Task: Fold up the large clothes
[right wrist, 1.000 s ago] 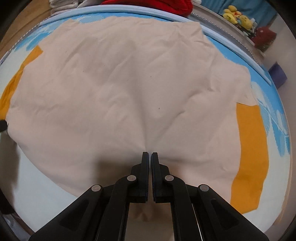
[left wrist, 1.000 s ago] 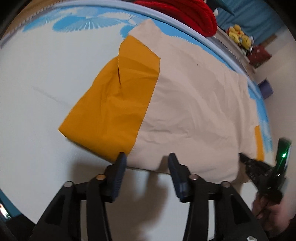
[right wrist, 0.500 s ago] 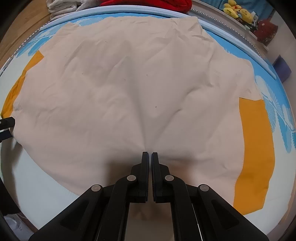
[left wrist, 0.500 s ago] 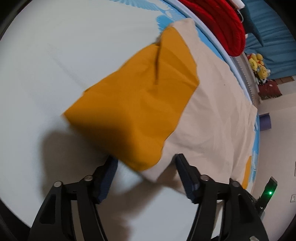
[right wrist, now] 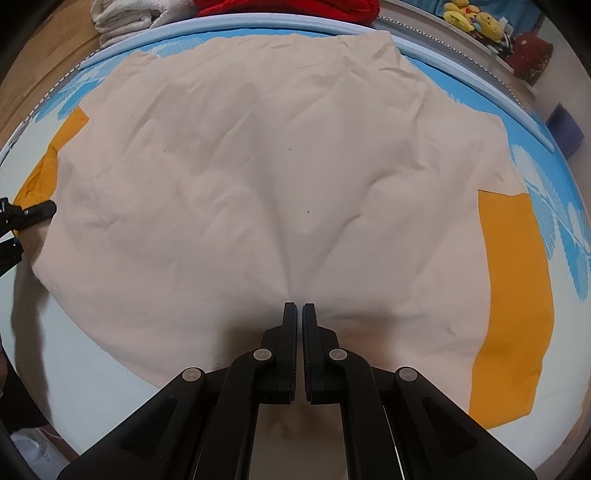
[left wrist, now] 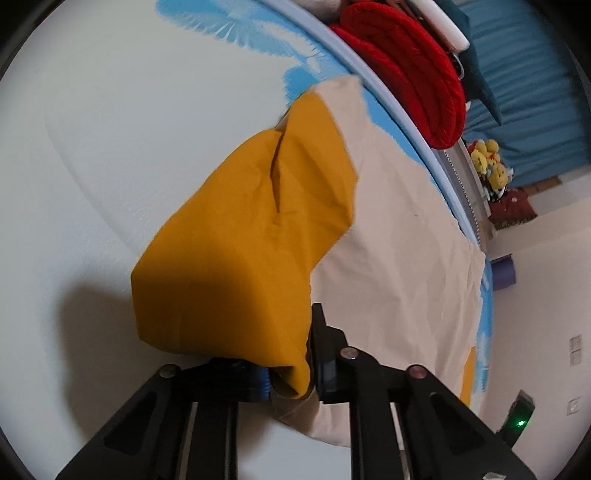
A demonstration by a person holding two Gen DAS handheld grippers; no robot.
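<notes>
A large beige garment (right wrist: 258,192) with orange sleeves lies spread on the bed. My right gripper (right wrist: 299,310) is shut on the beige cloth at the middle of its near edge; the cloth puckers toward the fingertips. The right orange sleeve (right wrist: 513,295) lies flat. My left gripper (left wrist: 291,354) is closed on the near end of the left orange sleeve (left wrist: 255,236), which bunches between the jaws and drapes over the left finger. The left gripper also shows at the left edge of the right wrist view (right wrist: 26,218), at the orange sleeve (right wrist: 48,173).
The bed sheet (left wrist: 92,147) is white with blue leaf prints near its far rim (right wrist: 258,27). A red blanket (left wrist: 406,62) and folded white towels (right wrist: 125,14) lie beyond the rim. Yellow plush toys (left wrist: 487,162) sit on a shelf.
My left gripper moved forward onto the orange sleeve's near end and closed on it; the sleeve is now bunched and lifted. My right gripper stayed shut on the beige edge.
</notes>
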